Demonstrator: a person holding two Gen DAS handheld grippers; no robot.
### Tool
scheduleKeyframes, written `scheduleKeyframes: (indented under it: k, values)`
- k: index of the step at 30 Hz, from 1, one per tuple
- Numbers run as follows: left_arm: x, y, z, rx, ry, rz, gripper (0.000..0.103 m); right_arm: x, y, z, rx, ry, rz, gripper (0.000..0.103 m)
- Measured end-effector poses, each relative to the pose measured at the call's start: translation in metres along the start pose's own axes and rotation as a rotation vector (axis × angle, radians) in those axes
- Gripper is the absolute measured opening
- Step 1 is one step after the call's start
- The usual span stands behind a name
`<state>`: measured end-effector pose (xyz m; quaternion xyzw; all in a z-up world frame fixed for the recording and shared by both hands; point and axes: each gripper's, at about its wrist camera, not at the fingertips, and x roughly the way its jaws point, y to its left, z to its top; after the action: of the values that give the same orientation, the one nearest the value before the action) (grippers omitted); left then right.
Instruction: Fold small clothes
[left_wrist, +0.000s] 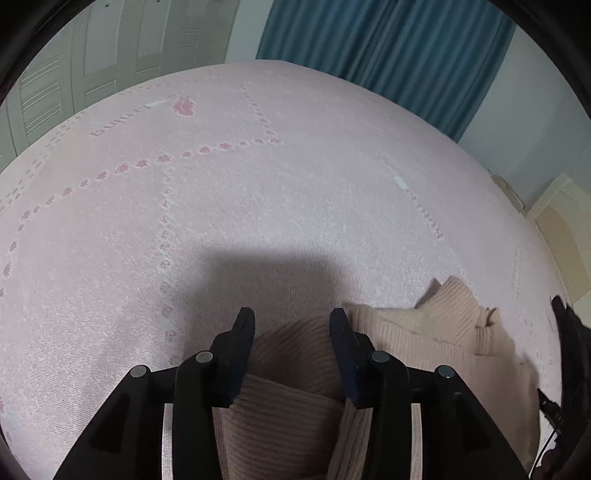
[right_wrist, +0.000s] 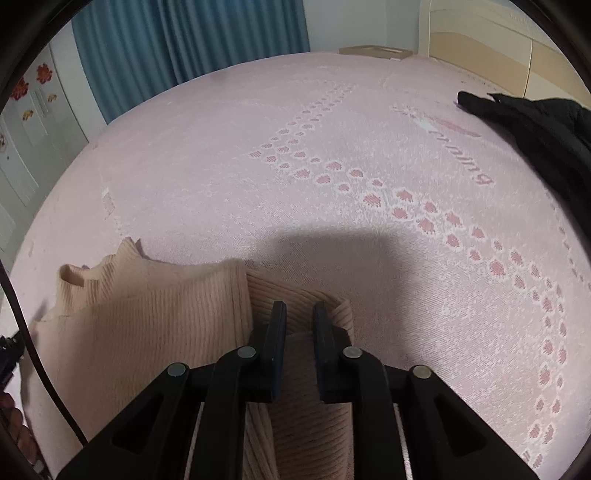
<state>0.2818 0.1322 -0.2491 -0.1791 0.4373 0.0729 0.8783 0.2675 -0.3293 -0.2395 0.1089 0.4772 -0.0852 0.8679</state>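
Observation:
A beige ribbed sweater (left_wrist: 424, 332) lies on the pink bed cover (left_wrist: 258, 184), its high neck toward the far side. In the left wrist view, my left gripper (left_wrist: 291, 317) hovers over a folded sleeve of it. The fingers stand well apart, the knit shows in the gap, and the pads do not press it. In the right wrist view the sweater (right_wrist: 147, 314) fills the lower left. My right gripper (right_wrist: 299, 308) is over the other folded sleeve near its cuff, with a narrow gap between the fingers and the fabric lying flat beneath.
A black garment (right_wrist: 535, 129) lies at the far right of the bed cover (right_wrist: 258, 166). Blue curtains (left_wrist: 388, 48) and white wardrobe doors (left_wrist: 92, 55) stand behind the bed, with a cream headboard (right_wrist: 480, 48) beyond it. A black cable (right_wrist: 33, 350) hangs at the left.

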Motion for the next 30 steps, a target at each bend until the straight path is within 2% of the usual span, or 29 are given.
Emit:
scheduleKeyframes:
  k: [4,6,7,11,13,16,19,20,23,26,30]
  values:
    - [0.006,-0.008,-0.004,0.037,0.010,0.043,0.040,0.005,0.009,-0.003,-0.042,0.009,-0.048,0.016]
    - [0.003,-0.008,-0.005,0.041,-0.003,0.044,0.033,0.003,0.013,-0.003,-0.061,-0.001,-0.059,0.017]
    - [0.001,-0.008,-0.005,0.038,-0.013,0.035,0.024,0.000,0.013,-0.003,-0.063,-0.013,-0.047,0.019]
    - [-0.003,-0.007,-0.005,0.036,-0.035,0.025,0.016,-0.015,0.008,-0.001,-0.037,-0.074,0.007,0.025]
    - [-0.008,-0.008,-0.005,0.030,-0.056,0.019,0.016,-0.021,0.004,0.001,-0.016,-0.102,0.019,0.030]
    - [-0.015,-0.006,-0.001,0.006,-0.088,-0.006,0.016,-0.023,-0.002,0.004,0.023,-0.112,0.048,0.030]
    - [-0.024,-0.001,0.001,-0.033,-0.109,-0.066,0.016,-0.022,-0.004,0.005,0.034,-0.101,0.073,0.030]
    - [-0.026,-0.001,0.001,-0.040,-0.109,-0.090,0.020,-0.023,-0.002,0.005,0.027,-0.102,0.084,0.030]
    - [-0.026,-0.005,0.001,-0.032,-0.101,-0.140,0.031,-0.023,0.007,0.003,-0.011,-0.095,0.118,0.030]
    - [-0.022,-0.017,-0.001,0.019,-0.079,-0.137,0.031,-0.016,0.022,-0.002,-0.071,-0.064,0.089,0.031]
    - [-0.007,-0.032,-0.006,0.082,-0.002,-0.113,0.031,-0.006,0.035,-0.007,-0.130,-0.033,0.036,0.030]
